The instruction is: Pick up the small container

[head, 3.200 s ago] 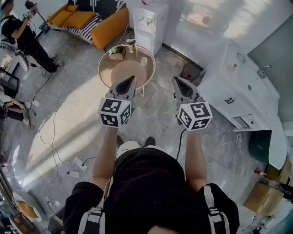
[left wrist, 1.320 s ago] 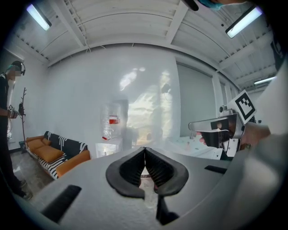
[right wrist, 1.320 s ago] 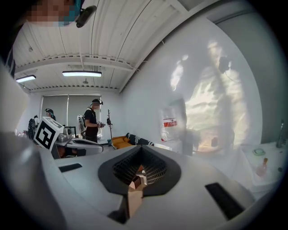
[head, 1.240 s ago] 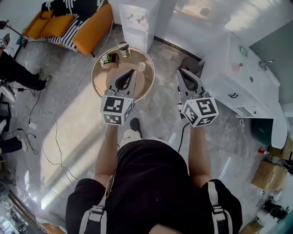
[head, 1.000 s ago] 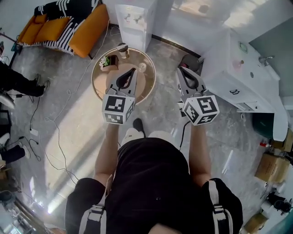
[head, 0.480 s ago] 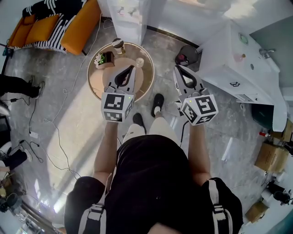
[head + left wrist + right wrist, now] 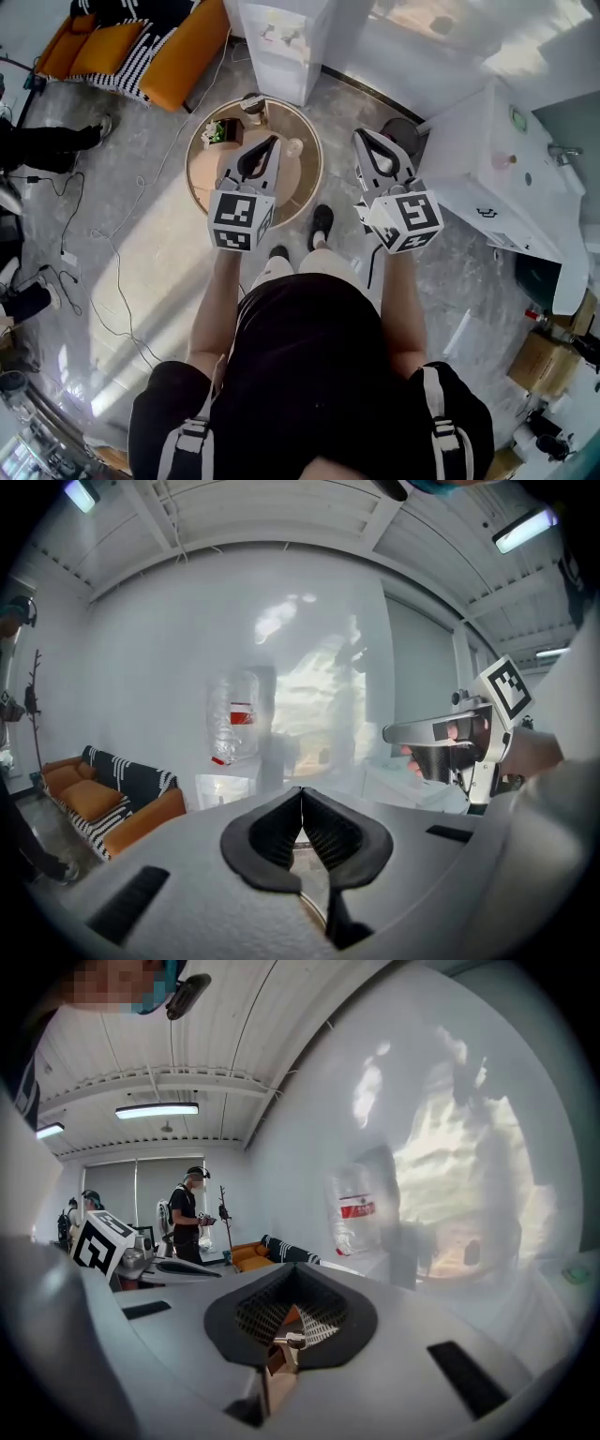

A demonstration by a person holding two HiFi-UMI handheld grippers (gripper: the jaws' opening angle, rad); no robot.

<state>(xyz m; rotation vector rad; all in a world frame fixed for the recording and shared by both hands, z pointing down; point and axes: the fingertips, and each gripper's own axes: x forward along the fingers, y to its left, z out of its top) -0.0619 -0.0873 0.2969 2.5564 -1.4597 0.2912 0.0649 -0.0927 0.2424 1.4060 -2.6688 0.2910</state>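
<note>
A round wooden table stands on the floor ahead of me. On it are a small pale cup, a dark-lidded jar and a little planter box. Held in the air over the table's right part, my left gripper is shut, pads together with nothing between them. The right gripper hovers beyond the table's right edge over the floor, also shut and empty. Both gripper views look level at a white wall, and the table's objects do not show in them.
An orange sofa stands at the back left, a white water dispenser behind the table, a dark bin and a white counter to the right. Cables trail on the floor at left. A person stands far off.
I have walked closer to the round table, which now lies right under the left gripper. Both grippers stay shut and side by side.
</note>
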